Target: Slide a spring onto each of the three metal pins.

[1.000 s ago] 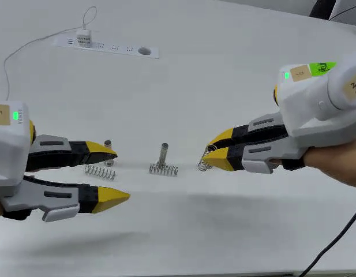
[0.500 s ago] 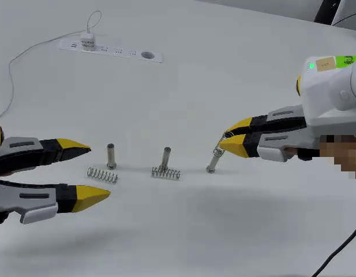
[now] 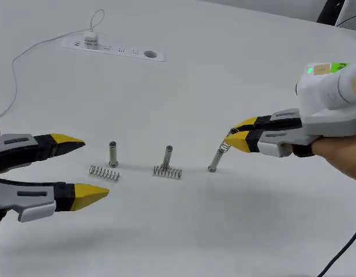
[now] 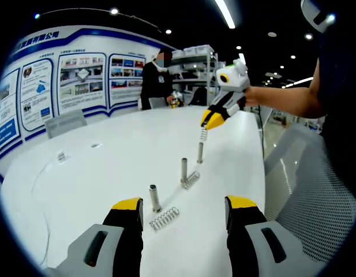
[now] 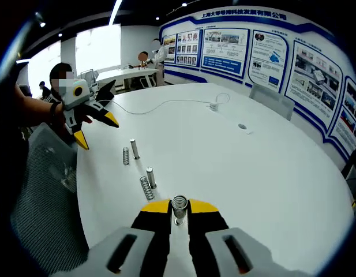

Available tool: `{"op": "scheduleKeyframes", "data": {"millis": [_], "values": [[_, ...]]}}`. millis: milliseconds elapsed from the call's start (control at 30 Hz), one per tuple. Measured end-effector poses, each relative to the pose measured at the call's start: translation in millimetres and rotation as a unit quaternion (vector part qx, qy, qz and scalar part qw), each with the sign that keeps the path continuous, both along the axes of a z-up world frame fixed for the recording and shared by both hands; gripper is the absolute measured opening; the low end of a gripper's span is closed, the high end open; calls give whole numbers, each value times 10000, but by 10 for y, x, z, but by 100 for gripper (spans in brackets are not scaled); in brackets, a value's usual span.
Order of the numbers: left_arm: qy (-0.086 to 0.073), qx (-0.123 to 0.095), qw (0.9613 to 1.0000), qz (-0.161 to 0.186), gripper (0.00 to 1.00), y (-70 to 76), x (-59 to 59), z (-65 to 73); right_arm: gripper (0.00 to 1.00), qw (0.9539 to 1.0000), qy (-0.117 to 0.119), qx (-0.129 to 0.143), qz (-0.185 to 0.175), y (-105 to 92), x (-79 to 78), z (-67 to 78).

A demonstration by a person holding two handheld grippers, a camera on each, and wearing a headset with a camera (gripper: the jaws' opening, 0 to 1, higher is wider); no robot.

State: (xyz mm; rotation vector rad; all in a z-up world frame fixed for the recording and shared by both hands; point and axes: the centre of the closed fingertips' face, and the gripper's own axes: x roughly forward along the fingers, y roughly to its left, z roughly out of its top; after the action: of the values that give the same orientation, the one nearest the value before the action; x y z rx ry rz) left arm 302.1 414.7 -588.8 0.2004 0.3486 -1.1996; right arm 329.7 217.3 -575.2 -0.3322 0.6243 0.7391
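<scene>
Pinching a spring (image 3: pixel 225 146), right tongs (image 3: pixel 231 138) narrow; left tongs (image 4: pixel 184 203) gape.

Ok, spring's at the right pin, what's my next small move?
Probably push the spring down the pin, following its lean. The right gripper is shut on the spring, which sits just at the pin's top end, and the pin tilts toward the gripper rather than standing upright.
</scene>
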Motion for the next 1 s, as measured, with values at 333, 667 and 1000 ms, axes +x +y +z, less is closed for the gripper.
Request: {"op": "scheduleKeyframes", "data": {"millis": [333, 667, 1000], "values": [[33, 35, 10000, 15, 59, 12, 6, -23, 12, 9999, 81, 39, -57, -7, 43, -86], [47, 54, 10000, -28, 58, -6, -10, -41, 12, 9998, 184, 61, -97, -5, 71, -240], [58, 75, 9999, -43, 58, -3, -29, -56, 12, 9995, 266, -56, -130, 2, 74, -448]]}}
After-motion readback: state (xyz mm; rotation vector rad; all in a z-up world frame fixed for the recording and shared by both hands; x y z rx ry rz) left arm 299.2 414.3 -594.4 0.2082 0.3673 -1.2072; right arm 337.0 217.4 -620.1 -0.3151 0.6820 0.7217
